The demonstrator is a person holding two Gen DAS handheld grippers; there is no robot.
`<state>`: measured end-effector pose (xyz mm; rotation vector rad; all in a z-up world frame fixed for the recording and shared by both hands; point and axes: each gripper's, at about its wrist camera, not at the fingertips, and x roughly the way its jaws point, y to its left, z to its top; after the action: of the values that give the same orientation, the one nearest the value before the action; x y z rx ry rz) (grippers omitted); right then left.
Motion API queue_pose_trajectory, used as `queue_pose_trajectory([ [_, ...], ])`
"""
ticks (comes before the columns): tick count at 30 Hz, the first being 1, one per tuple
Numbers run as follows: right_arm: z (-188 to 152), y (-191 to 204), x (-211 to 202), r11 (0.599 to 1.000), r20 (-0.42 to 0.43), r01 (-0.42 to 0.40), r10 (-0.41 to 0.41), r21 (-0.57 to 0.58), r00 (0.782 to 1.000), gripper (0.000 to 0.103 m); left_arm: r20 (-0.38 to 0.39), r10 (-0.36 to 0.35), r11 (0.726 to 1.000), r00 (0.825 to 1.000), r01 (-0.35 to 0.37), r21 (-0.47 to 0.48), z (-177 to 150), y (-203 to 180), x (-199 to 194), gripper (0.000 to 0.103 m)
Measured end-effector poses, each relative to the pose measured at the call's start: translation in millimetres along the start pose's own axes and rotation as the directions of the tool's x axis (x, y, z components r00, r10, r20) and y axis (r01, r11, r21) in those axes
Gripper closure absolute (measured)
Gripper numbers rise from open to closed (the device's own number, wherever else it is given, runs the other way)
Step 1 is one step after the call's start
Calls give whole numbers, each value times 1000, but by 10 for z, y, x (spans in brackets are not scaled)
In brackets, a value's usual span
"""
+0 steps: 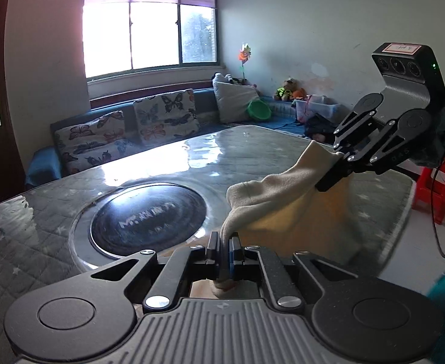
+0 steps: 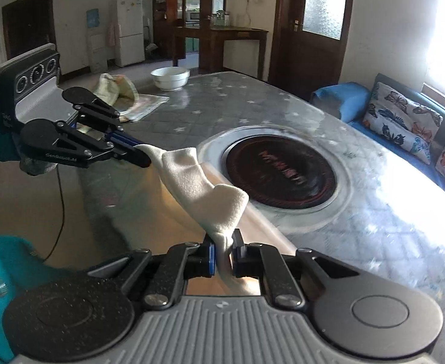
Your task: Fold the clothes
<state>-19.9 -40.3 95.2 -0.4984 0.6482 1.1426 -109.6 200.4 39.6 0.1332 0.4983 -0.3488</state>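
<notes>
Both pairs of fingers are pinched tight on the cream fleece garment (image 1: 271, 194) — left gripper (image 1: 224, 253) on one bunched corner, right gripper (image 2: 222, 250) on another — holding it raised above the glossy quilted table (image 1: 167, 163); its lower part hangs blurred.

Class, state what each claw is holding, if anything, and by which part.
Both hold one cream fleece garment: left claw and right claw each pinch a bunched bit of its upper edge, lifted above the table.
</notes>
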Motion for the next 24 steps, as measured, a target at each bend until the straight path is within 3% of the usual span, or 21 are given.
queue_pose_trajectory([
  [7,72,-435,680,998,-57,48,-46,35,997,94,-65,59,996,996,-63,-59,-50,323,663,97],
  [10,-20,-555,977,993,-70,63,-56,96,996,89,-116,92,991,989,-103,-89,-166,400,914,96],
  [11,-68,-584,1041,990,-70,65,-57,124,996,81,-130,101,988,986,-114,-100,-204,426,970,95],
  [13,-168,-612,967,983,-53,87,-79,162,995,74,-141,114,984,983,-131,-118,-251,473,1021,93],
  [19,-469,-697,745,950,-6,145,-149,277,989,70,-142,158,972,977,-179,-150,-264,585,1010,79],
  [24,-682,-798,585,909,5,189,-205,371,979,70,-143,234,949,962,-258,-181,-201,609,942,80],
])
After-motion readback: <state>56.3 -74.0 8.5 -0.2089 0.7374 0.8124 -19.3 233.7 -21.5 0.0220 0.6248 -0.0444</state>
